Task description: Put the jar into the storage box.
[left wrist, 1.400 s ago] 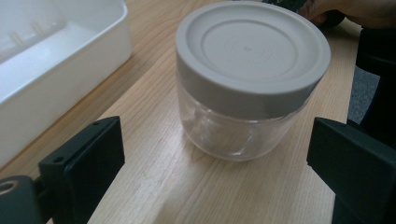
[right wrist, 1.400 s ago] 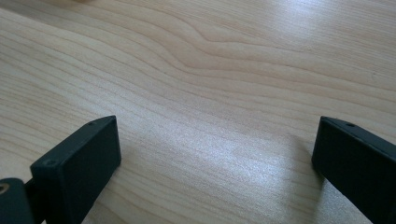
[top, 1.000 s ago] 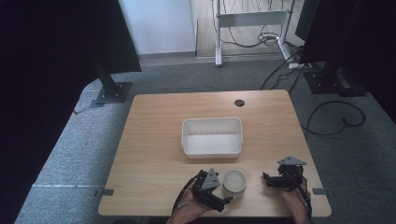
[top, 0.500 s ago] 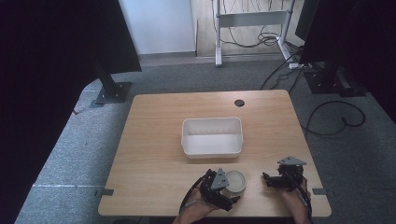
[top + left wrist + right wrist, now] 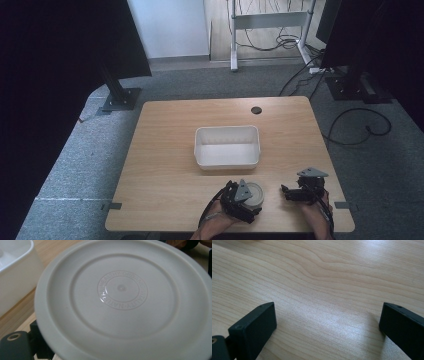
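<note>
At the near edge of the wooden table [image 5: 170, 130] we count two grippers, one round off-white lid [image 5: 254, 194] and one white rectangular tub [image 5: 227, 146].

The left gripper [image 5: 245, 200] sits directly against the lid, which lies just ahead of and to the right of its body in the high view. In the left gripper view the lid [image 5: 122, 302] spreads across nearly the whole frame, its flat face turned toward the camera, with concentric ridges and a ring of embossed lettering around a small centre dot. Being circular, the lid has no long axis; its face is tilted slightly relative to the camera. One black jaw corner shows at the lower left, partly behind the lid's rim. We cannot tell whether the jaws are clamped on the lid or merely next to it.

The right gripper [image 5: 292, 192] rests well apart from the lid, to its right. In the right gripper view its jaws stand wide apart with bare wood grain between them and nothing held.

The tub sits ahead of both grippers, nearer the left one, its long axis running across the table. Its corner [image 5: 15, 272] appears just beside the lid.
</note>
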